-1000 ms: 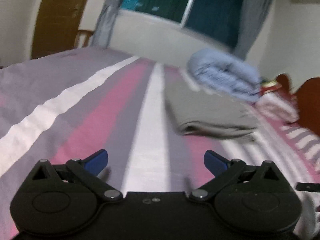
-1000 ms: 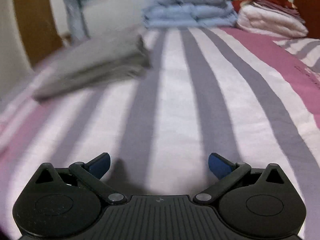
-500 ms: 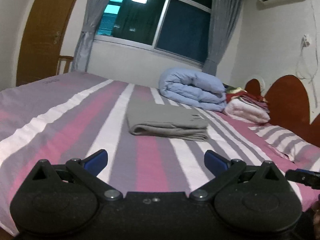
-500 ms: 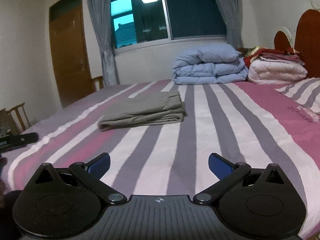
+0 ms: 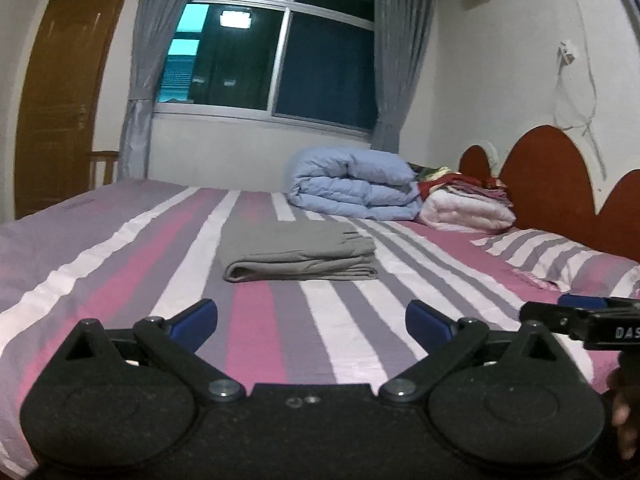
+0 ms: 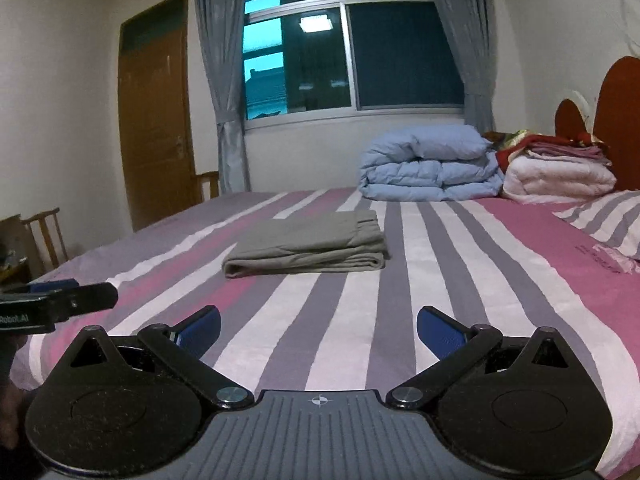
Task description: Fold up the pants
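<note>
Door (image 6: 156, 120) and chair (image 6: 44, 236) at far left, nothing task-relevant there. Left gripper (image 5: 312, 322) held low at the near edge of the striped bed (image 5: 120, 264), fingers spread wide apart, nothing between them. Its body also shows at the left edge of the right wrist view. Pants (image 5: 298, 254), grey, lie mid-bed, folded into a compact rectangular stack, rolled fold edge facing the cameras, waistband end to the right; well apart from both tools. Right gripper (image 6: 318, 330) also back at the near bed edge, jaws wide apart, empty. Behind the pants: blue duvet (image 6: 432, 168) near the window wall, then a pink-white blanket pile (image 6: 560, 178) by the headboard (image 5: 560, 176), pillow (image 5: 560, 264) far right.

Judgement: fold looks done or near done, both tools clear of the cloth.

Risks from here:
- Top layer sits slightly skewed over the bottom; a further grab could drag only the upper layers and slide the stack open.
- Rolled edge is loose, could spring up if nudged.
- A pinch on the bedsheet along with the pants would pull the sheet and wrinkle the stack.
- Dim light and fisheye bend make layer edges hard to judge, so a mis-aimed pinch is likely.
</note>
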Motion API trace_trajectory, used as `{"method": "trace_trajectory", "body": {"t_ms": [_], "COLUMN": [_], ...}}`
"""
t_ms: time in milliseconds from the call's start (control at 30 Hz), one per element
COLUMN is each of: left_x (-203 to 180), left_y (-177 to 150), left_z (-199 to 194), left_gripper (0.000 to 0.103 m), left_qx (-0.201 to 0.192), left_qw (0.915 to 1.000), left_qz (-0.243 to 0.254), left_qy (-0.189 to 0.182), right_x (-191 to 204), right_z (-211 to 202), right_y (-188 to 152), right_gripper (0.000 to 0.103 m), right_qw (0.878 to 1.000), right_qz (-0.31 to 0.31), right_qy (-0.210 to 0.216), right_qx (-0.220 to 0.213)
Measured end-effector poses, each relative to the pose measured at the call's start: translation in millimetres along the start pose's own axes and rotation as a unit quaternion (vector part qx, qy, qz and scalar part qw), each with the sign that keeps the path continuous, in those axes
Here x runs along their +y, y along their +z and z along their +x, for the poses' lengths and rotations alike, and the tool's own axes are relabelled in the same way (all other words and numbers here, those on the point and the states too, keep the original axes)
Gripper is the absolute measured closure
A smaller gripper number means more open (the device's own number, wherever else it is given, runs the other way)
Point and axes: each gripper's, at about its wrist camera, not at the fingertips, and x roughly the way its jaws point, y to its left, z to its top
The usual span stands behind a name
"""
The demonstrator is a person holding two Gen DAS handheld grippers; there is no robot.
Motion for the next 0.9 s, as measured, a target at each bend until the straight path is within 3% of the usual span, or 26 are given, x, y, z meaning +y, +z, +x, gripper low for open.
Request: {"method": "trace_trajectory", "body": {"t_ms": [900], "left_x": [-0.3], "left_y": [0.5], "left_z": [-4.9], "left_gripper": [0.007], "left_qx": [0.004], "left_qw": [1.0], "left_qz": [0.0], "left_qy": [0.007], "right_x": [-2.9], "right_z": [7.1], "right_y": [-2.8], "right_gripper": [0.0], "right_qw": [1.0], "right_qz": [0.0], "right_qy": [0.001], "right_qx": [0.012]}}
